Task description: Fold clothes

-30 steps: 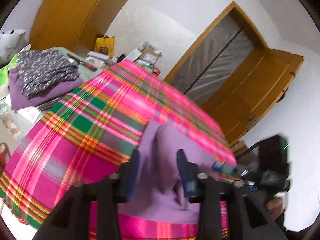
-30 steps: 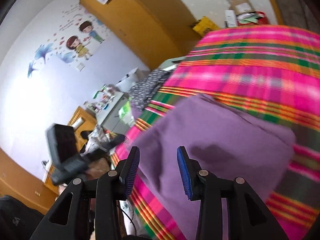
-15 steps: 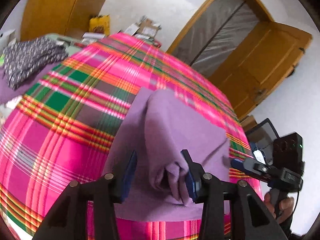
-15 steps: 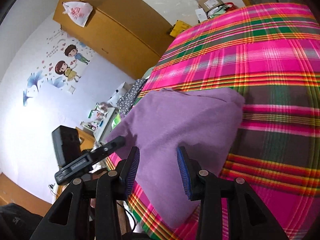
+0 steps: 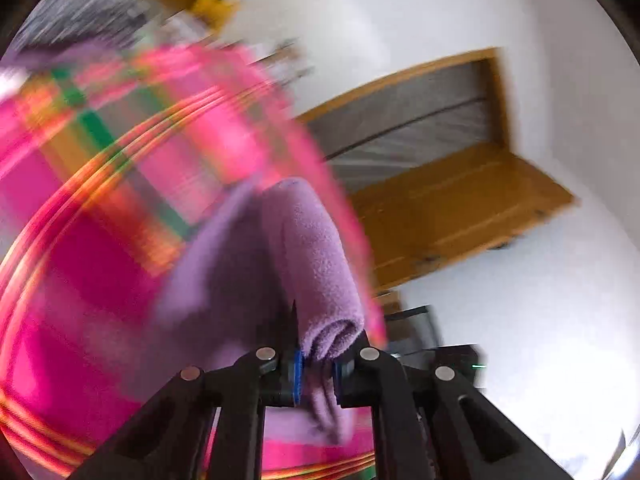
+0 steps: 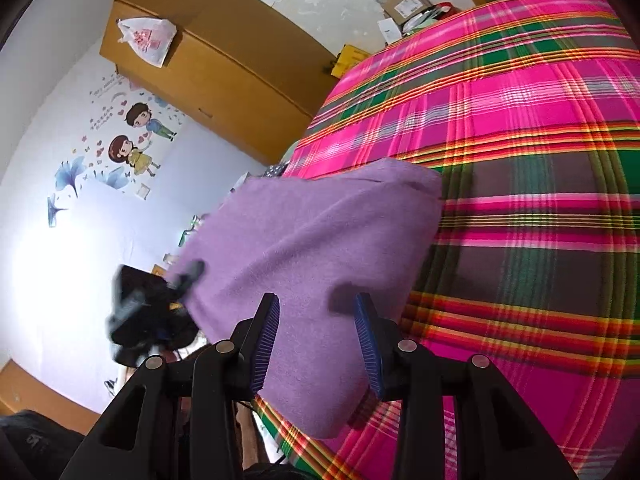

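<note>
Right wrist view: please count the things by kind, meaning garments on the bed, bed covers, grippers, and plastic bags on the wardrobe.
Purple garment: 1
Plaid bed cover: 1
Grippers: 2, right gripper and left gripper
Plastic bag on wardrobe: 1
Total: 5

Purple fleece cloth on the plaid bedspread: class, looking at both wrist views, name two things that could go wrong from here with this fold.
1. The left gripper is closing on only a bunched roll of the purple fleece cloth; so small a bite may slip out when pulled.
2. The right gripper hovers open above the cloth, holding nothing, so a pull from the left side alone could drag the cloth across the plaid bedspread and skew the fold.
</note>
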`<state>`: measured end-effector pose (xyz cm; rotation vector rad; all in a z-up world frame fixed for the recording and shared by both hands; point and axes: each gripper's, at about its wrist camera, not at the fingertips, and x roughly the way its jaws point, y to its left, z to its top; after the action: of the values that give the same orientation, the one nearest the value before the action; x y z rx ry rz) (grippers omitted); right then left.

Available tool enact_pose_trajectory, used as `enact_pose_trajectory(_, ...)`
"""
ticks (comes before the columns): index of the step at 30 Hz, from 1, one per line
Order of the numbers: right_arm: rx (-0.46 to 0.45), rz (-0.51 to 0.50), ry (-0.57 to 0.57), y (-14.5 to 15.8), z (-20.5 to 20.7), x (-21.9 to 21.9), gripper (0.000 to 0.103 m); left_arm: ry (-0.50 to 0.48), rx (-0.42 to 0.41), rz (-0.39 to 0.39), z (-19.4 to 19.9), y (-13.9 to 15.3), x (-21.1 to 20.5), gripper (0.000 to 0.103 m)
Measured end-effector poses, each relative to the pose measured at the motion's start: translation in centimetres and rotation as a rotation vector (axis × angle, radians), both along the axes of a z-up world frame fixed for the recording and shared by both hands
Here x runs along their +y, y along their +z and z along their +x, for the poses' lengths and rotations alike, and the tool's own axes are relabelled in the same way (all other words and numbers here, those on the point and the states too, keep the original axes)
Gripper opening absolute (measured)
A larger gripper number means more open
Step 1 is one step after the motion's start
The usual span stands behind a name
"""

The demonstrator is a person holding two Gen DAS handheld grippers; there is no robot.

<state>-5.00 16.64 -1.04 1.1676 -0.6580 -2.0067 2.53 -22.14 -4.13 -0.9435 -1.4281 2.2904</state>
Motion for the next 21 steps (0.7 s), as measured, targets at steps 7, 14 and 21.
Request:
enact_pose_trajectory(7,-0.012,0.009,0.004,-0.2,-0.1,0.0,0.041,-0.035,-0.057,-0.254,0.8,0.6,1.1,0.021)
enact_pose_trajectory(14,-0.008,0.024,-0.007,-0.6,0.1,0.5,0.041,0.022,-0.048,-0.357,2.0,2.1,-1.0,0.029)
enact_pose_trajectory(21,0.002,0.066,-0.04,-1.2,0.5,1.0,0.041,-0.003,-0.016,-0.467,-1.8,5.0,0.0,0.032)
